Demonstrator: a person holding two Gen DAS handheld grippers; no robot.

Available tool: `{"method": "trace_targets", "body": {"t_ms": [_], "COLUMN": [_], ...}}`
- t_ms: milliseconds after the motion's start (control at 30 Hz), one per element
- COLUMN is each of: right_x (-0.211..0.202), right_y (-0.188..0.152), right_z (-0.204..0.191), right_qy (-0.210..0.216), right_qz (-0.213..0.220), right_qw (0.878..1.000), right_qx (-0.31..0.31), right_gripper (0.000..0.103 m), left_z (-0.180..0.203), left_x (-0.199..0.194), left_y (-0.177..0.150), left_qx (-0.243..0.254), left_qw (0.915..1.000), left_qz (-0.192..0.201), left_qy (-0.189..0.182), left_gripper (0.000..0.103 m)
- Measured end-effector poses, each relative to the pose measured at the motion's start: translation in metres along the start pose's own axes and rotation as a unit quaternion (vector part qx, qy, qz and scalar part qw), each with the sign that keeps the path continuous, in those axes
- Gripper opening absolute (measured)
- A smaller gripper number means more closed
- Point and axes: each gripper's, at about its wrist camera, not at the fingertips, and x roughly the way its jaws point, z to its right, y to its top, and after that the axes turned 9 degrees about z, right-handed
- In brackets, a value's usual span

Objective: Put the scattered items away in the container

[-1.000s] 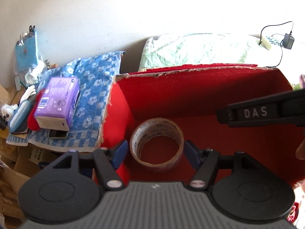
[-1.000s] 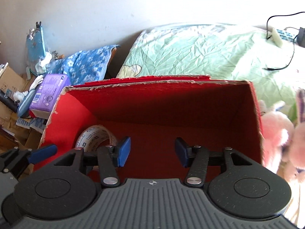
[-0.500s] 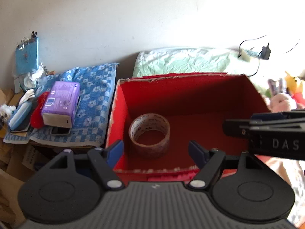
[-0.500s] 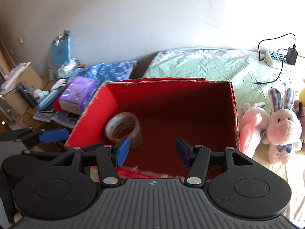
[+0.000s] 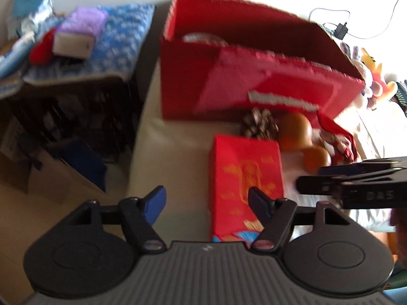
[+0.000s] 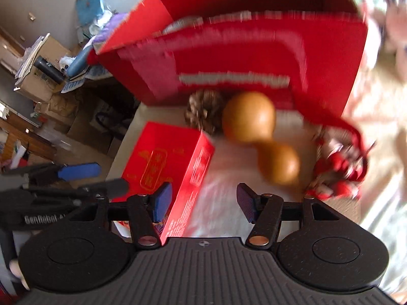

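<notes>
On the pale surface, before the carton: the scattered items lie in a close cluster.
Carton [image 5: 193, 81]: big red box, open at the top, standing behind the items; a tape roll [image 5: 203, 37] already shows inside at its left end.
Red box [image 6: 162, 162]: the largest loose piece, lying flat nearest the grippers, just left of the gourd.
Gourd [image 6: 257, 129]: brown, two-lobed, just in front of the carton wall.
Pine cone [image 6: 203, 109]: tucked between the red box and the gourd, against the carton.
Red ornament [image 6: 338, 172]: small tangle with a ribbon, to the right of the gourd.
Left gripper [image 5: 206, 200]: jaws apart and empty, having just been narrowing; its right finger overlaps the red box.
Right gripper [image 6: 203, 200]: jaws apart, having just been widening, nothing between the pads.
Advice: the red box looks the likely next pick; straddle its narrow sides squarely, pads flat, and lift clear of the carton wall before release.
</notes>
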Motion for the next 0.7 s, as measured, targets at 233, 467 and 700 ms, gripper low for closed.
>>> {"method": "trace_targets", "body": {"t_ms": [233, 467, 700], "right_x": [0.031, 0.042, 0.017], "right_y": [0.008, 0.009, 0.005], "right_z": [0.0, 0.0, -0.011], "right_qy": [0.03, 0.059, 0.074], "right_qz": [-0.007, -0.024, -0.03], "right_qw": [0.997, 0.993, 0.994], "right_qx": [0.064, 0.097, 0.068], "right_gripper": [0.059, 0.065, 0.062], "left_z": [0.002, 0.01, 0.027], "left_x": [0.021, 0.026, 0.004], "left_y": [-0.006, -0.007, -0.011], "left_qx": [-0.003, 0.013, 0.057], "left_qw": [0.9995, 0.998, 0.9966], "left_qz": [-0.003, 0.013, 0.006], "left_qy": [-0.03, -0.061, -0.059], "left_gripper": [0.064, 0.061, 0.058]}}
